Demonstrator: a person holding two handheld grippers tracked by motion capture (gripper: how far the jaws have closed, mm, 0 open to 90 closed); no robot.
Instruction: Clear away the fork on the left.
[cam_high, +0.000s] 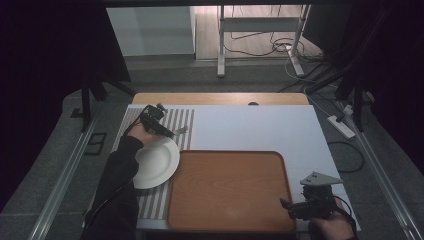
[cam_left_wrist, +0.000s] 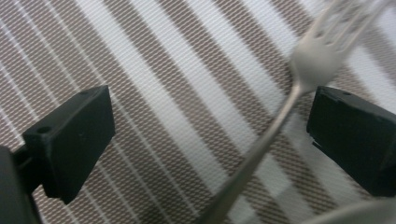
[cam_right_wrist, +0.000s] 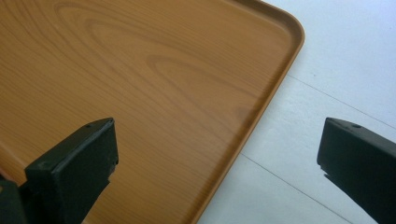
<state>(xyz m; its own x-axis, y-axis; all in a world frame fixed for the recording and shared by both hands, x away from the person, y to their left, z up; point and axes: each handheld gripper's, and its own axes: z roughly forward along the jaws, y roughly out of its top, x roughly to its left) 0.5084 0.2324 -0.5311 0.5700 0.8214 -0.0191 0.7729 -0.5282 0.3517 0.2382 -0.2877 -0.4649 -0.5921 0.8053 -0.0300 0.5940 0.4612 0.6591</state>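
Two handheld grippers work at a white table (cam_high: 250, 127). The left gripper (cam_left_wrist: 210, 128) hovers wide open over a striped placemat (cam_left_wrist: 154, 93), a metal fork (cam_left_wrist: 280, 107) lying between its jaws, ungrasped, beside a white plate (cam_high: 155, 162). The right gripper (cam_right_wrist: 217, 163), also wide open and empty, straddles the wooden tray's (cam_right_wrist: 140, 79) corner edge.

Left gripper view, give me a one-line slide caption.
Open left gripper straddling a metal fork above the striped placemat.
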